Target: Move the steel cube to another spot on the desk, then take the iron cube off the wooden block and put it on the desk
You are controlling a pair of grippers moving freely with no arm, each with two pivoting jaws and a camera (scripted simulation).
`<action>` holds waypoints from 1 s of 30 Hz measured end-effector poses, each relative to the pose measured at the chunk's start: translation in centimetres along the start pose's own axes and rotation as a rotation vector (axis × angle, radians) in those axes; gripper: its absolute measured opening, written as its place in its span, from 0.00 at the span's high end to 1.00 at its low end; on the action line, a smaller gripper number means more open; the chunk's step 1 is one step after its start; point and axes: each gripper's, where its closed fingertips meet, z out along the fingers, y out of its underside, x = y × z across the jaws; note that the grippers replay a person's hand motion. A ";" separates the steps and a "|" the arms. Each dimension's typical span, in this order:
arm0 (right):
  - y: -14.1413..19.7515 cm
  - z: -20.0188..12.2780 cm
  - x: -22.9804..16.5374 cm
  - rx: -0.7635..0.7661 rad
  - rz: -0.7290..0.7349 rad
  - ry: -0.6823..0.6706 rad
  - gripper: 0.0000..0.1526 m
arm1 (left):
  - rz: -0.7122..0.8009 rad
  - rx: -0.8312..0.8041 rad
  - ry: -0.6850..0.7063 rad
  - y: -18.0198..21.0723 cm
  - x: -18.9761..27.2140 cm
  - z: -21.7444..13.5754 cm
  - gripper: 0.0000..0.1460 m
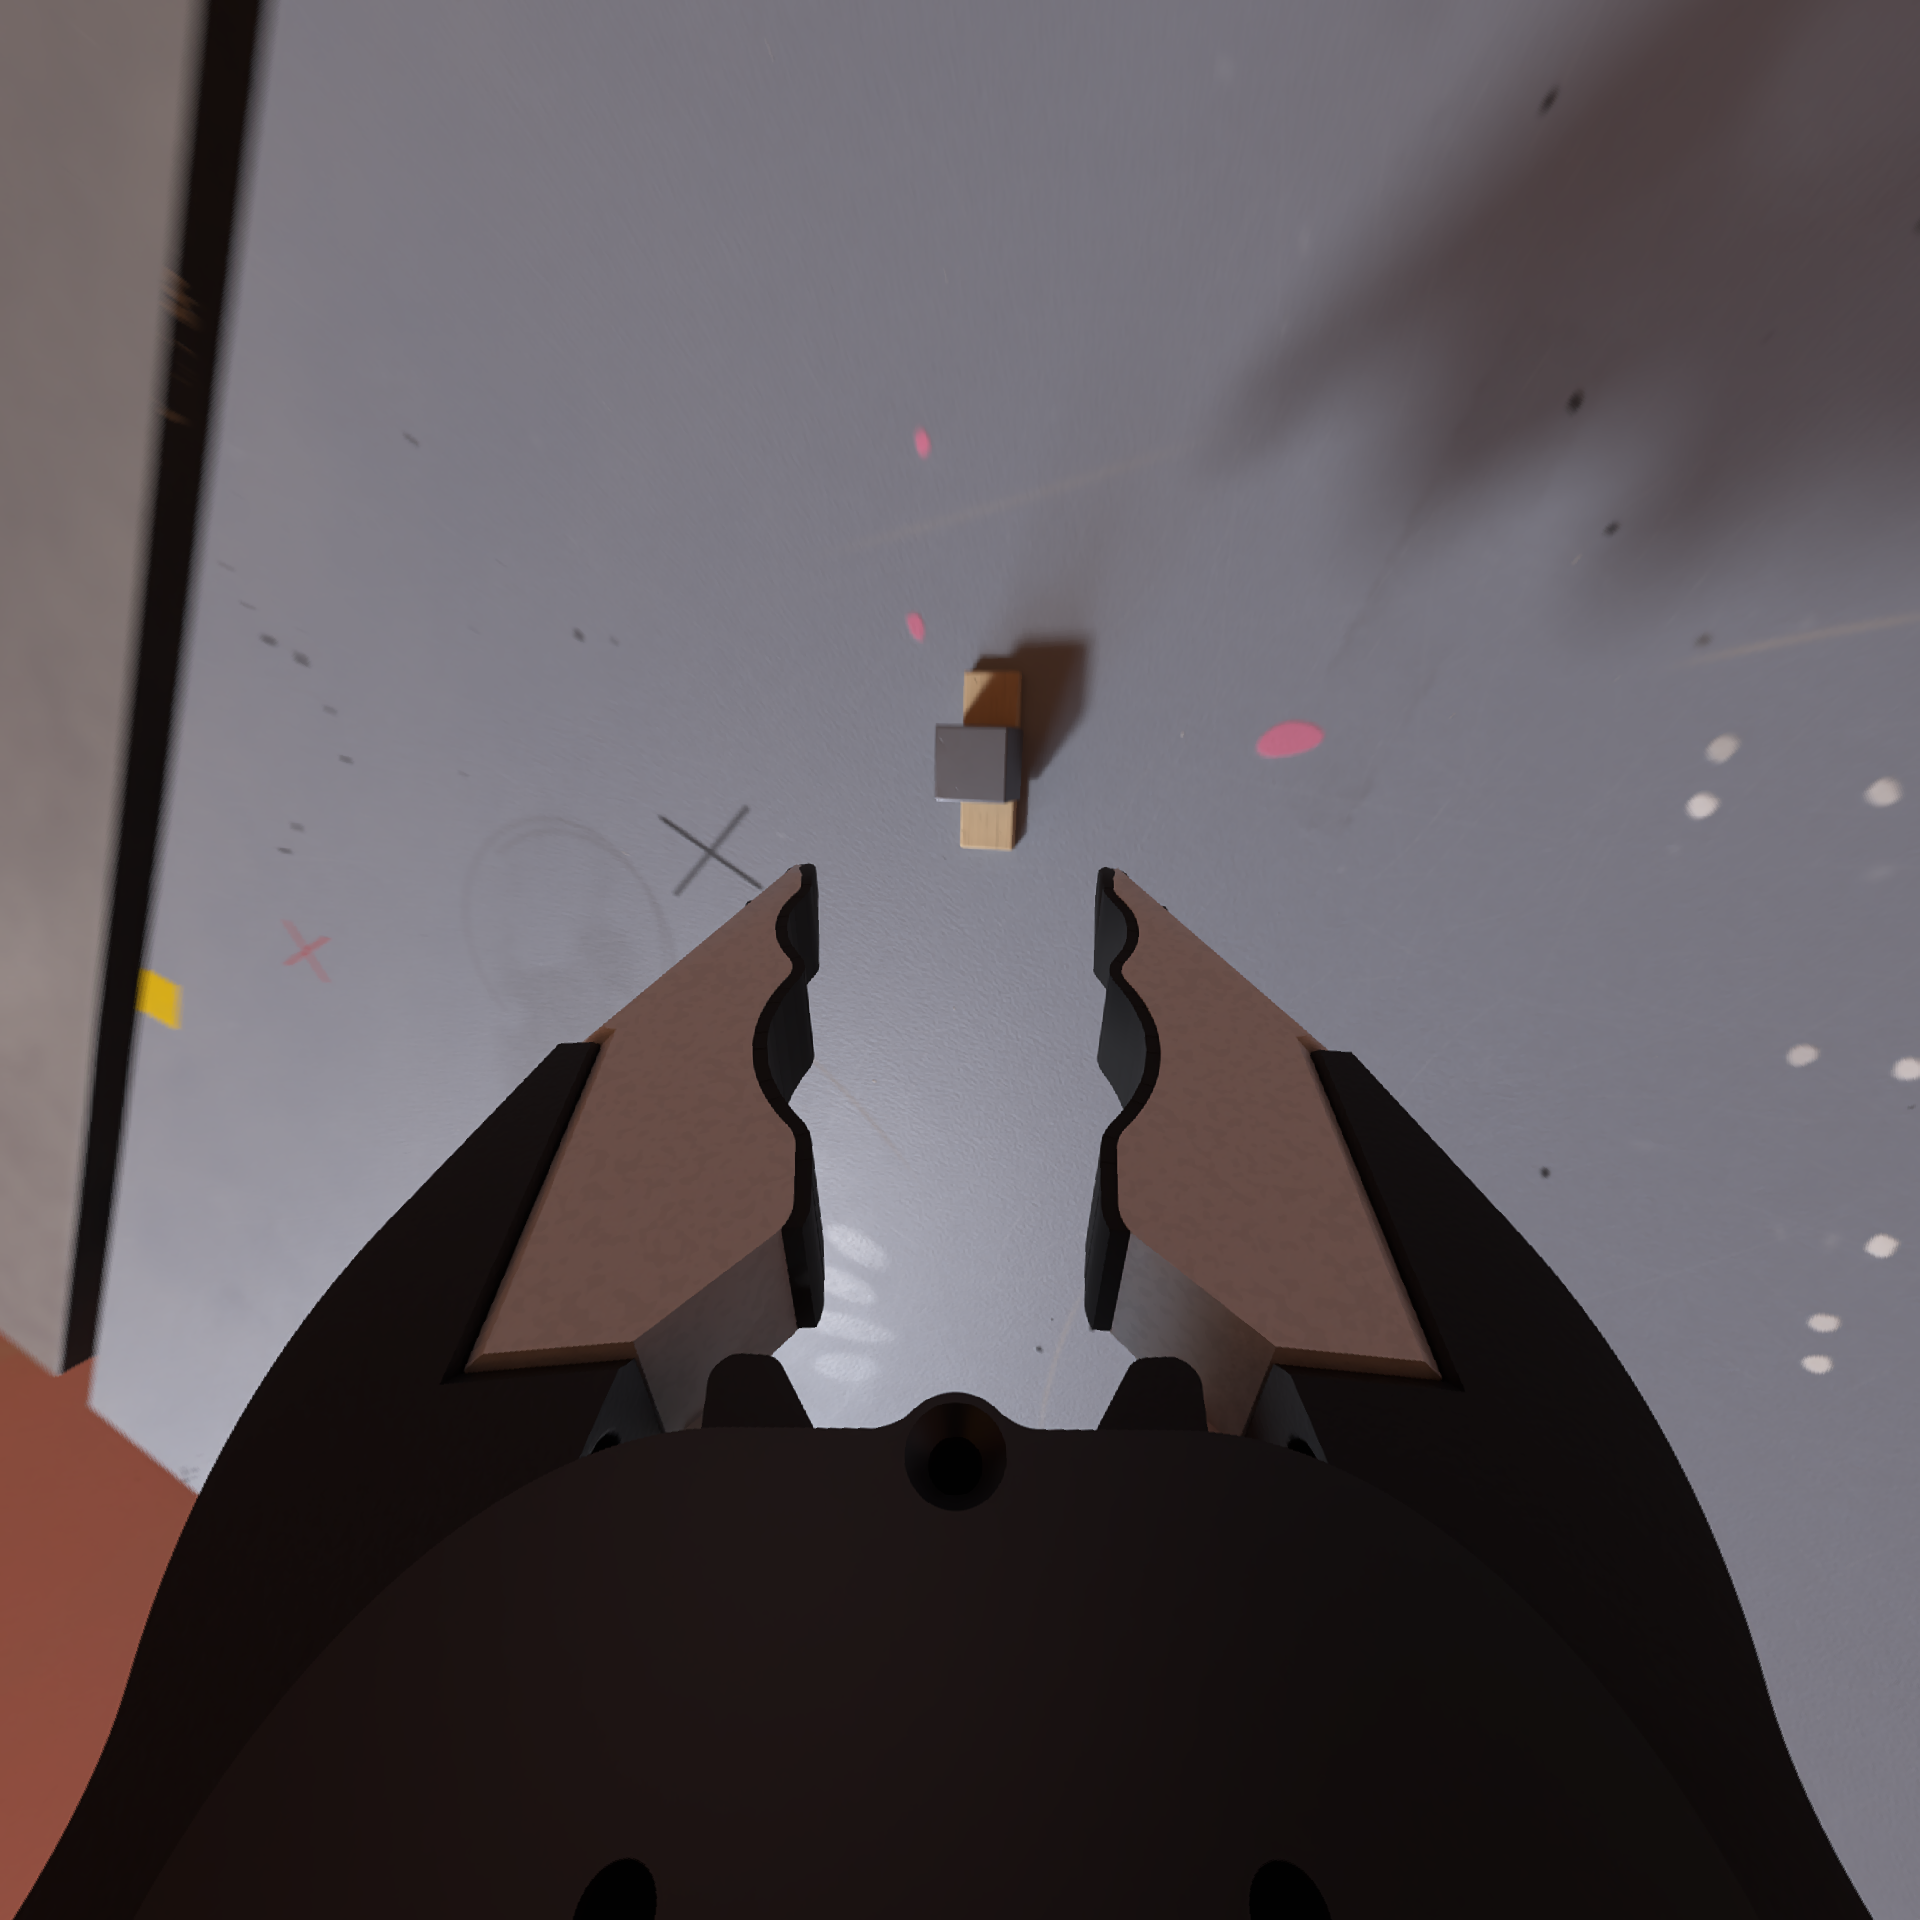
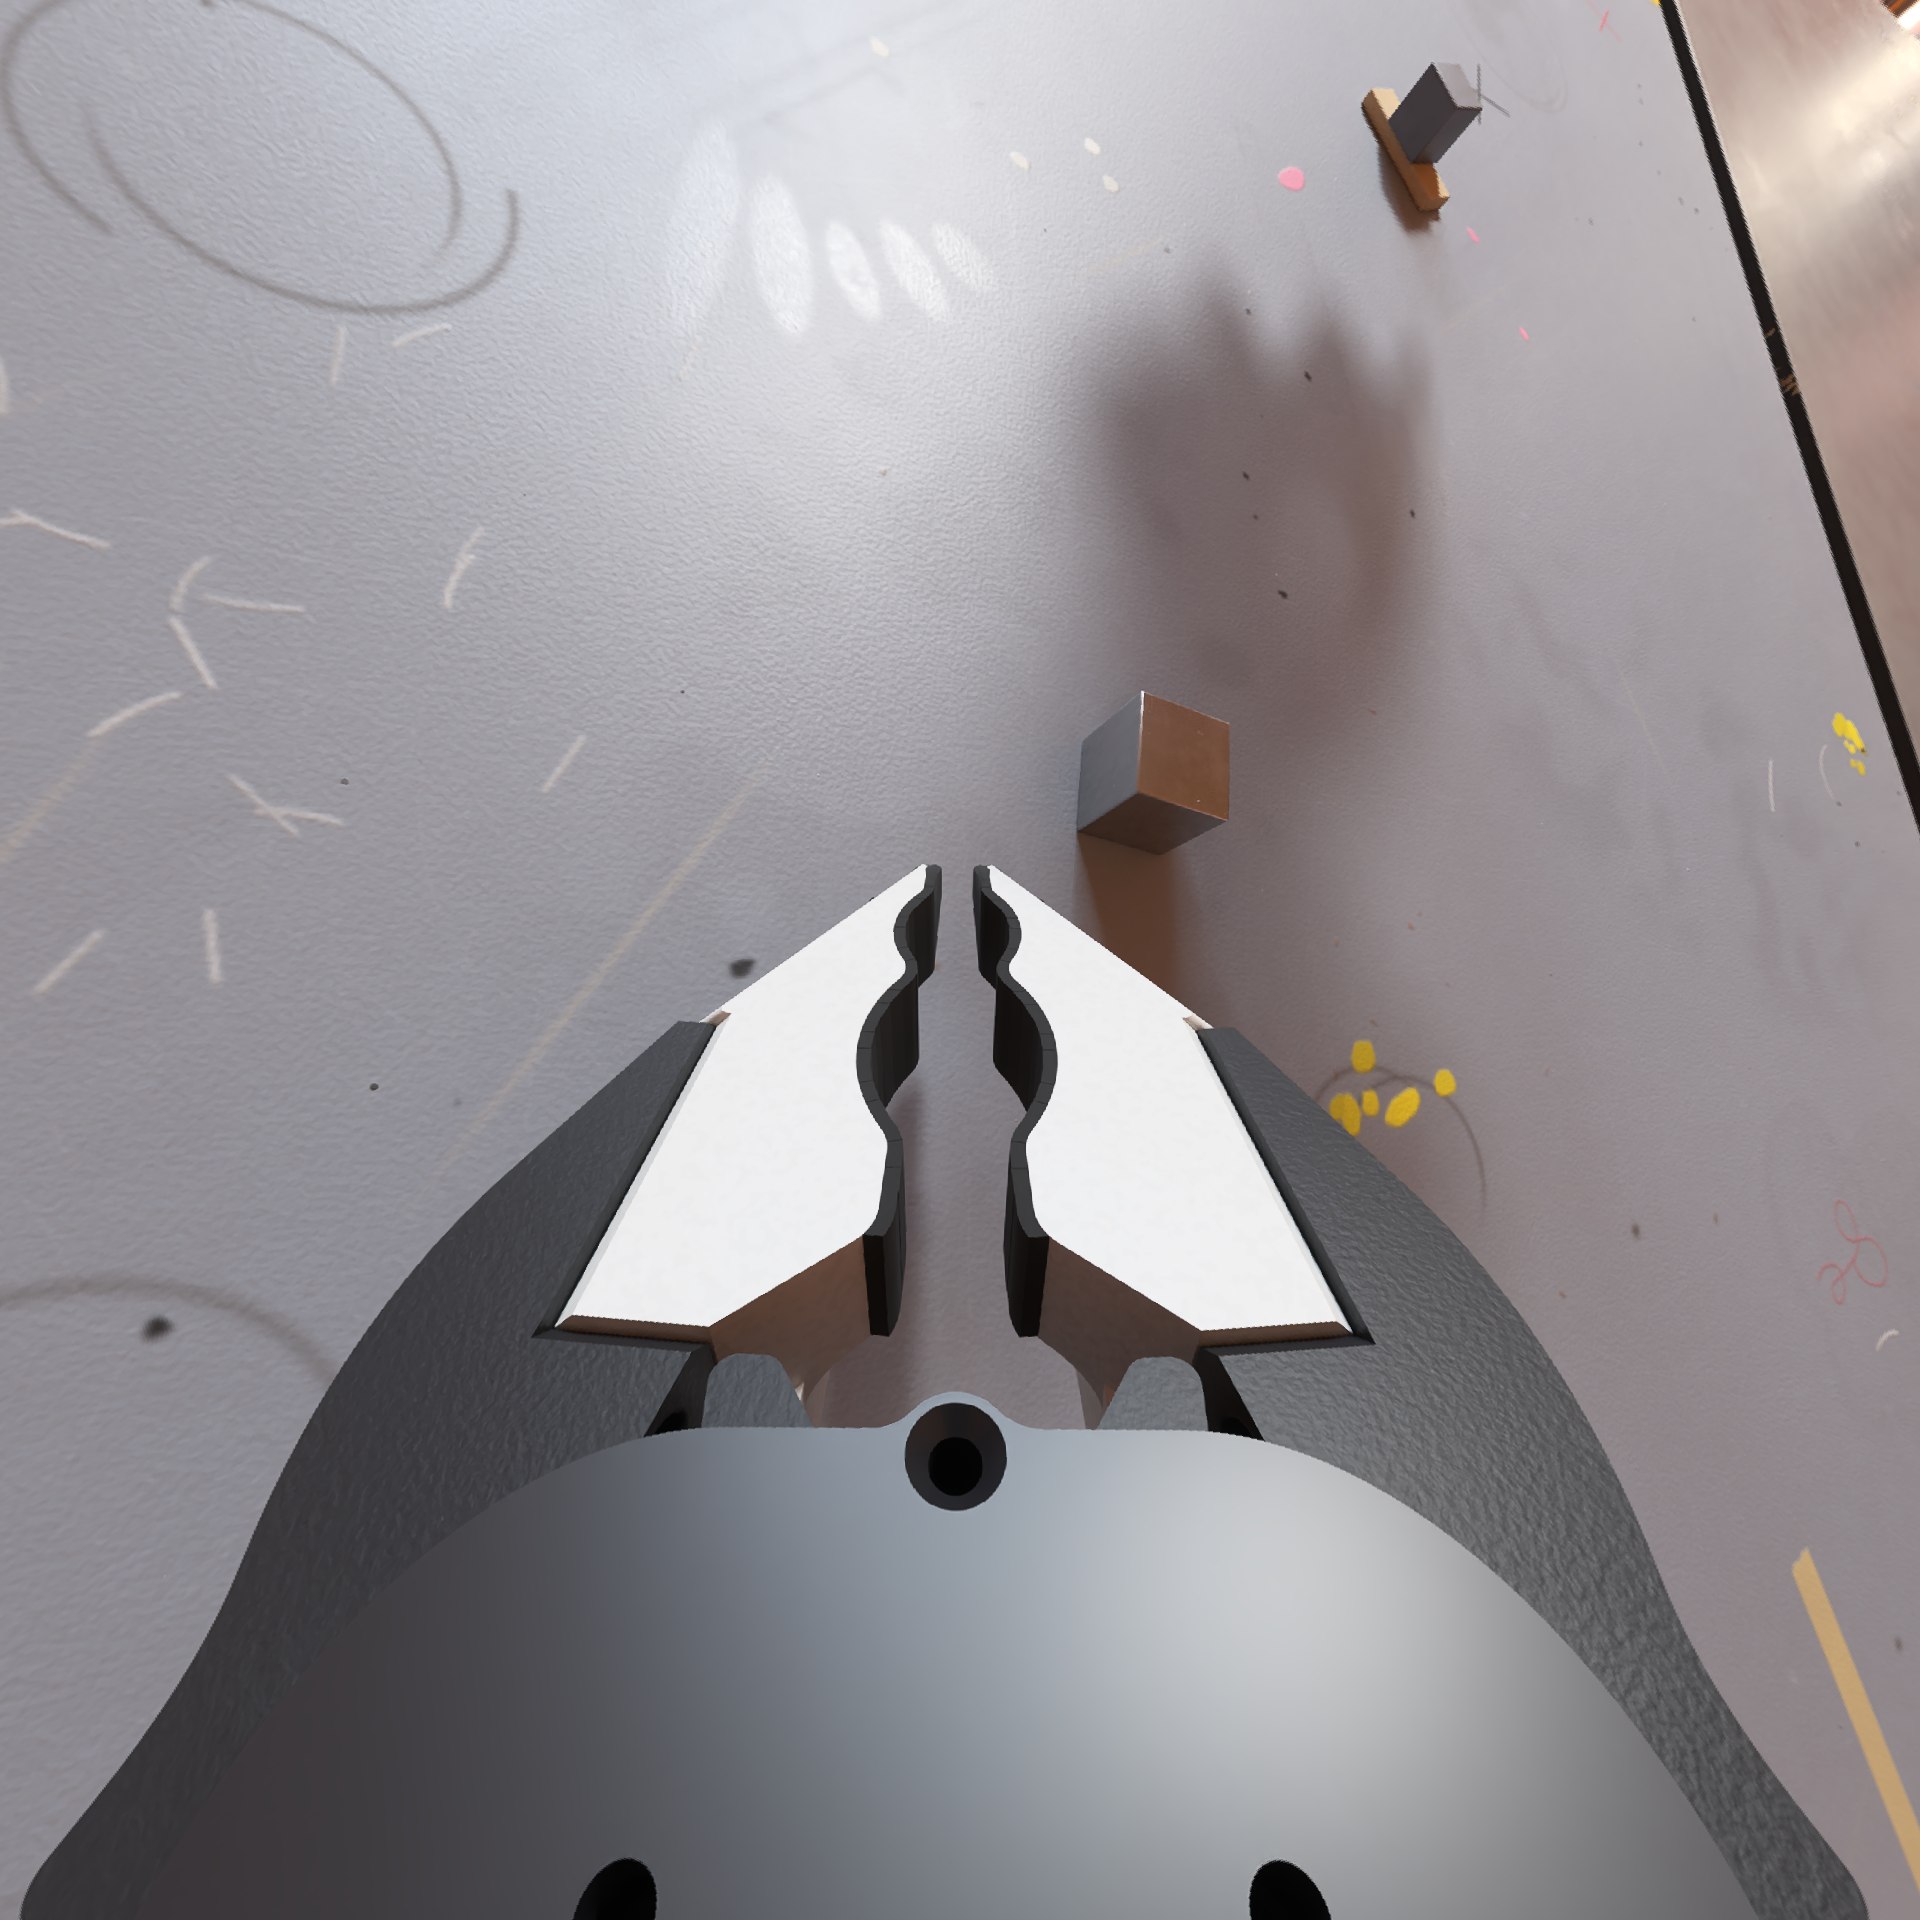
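In the left wrist view a grey iron cube (image 1: 974, 764) sits on a flat wooden block (image 1: 990, 758) on the grey desk (image 1: 1039, 312). My left gripper (image 1: 956, 878) is open and empty, above the desk, with the cube ahead of its tips. In the right wrist view the shiny steel cube (image 2: 1153, 771) stands on the desk just ahead and right of my right gripper (image 2: 957, 873), which is nearly closed with nothing between its fingers. The iron cube (image 2: 1436, 112) on the wooden block (image 2: 1405, 161) shows far off at the top right.
The desk's dark edge (image 1: 156, 665) runs down the left of the left wrist view and along the right of the right wrist view (image 2: 1808, 416). The desk bears scratches, paint spots and drawn crosses (image 1: 712, 850). A red-brown floor (image 1: 73, 1558) lies beyond.
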 end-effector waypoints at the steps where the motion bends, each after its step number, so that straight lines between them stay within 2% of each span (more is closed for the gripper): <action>1: 0.0 0.0 0.0 0.003 0.004 -0.003 0.96 | -0.004 -0.022 0.019 0.6 0.1 0.9 0.63; 7: 0.0 0.0 0.0 0.006 0.010 -0.004 0.96 | -0.023 -0.127 0.065 1.2 0.3 6.2 0.59; 9: 0.0 0.0 0.0 0.003 0.007 -0.002 0.96 | -0.017 -0.158 0.066 1.2 0.3 7.7 0.67; 11: 0.0 0.0 0.0 0.003 0.007 -0.001 0.96 | 0.013 -0.194 0.074 1.2 0.4 8.3 0.84; 14: 0.1 0.0 0.0 0.002 0.006 -0.003 0.96 | 0.053 -0.166 0.027 -0.6 0.2 6.6 0.85; 17: 0.1 0.0 0.0 0.002 0.002 -0.004 0.96 | 0.061 0.032 -0.018 -5.7 1.5 1.4 0.85; 20: 0.0 0.1 -0.1 0.001 -0.003 -0.003 0.96 | 0.163 0.213 -0.019 -11.5 6.1 -4.3 0.85; 23: 0.0 0.1 -0.1 -0.002 -0.009 0.001 0.96 | 0.309 0.266 0.088 -15.6 14.3 -5.9 0.85; 26: 0.0 0.1 -0.1 -0.006 -0.014 0.007 0.96 | 0.477 0.237 0.170 -17.9 22.3 -3.2 0.85; 30: 0.1 0.1 -0.1 -0.008 -0.022 0.012 0.96 | 0.561 0.198 0.250 -20.2 28.8 1.8 0.85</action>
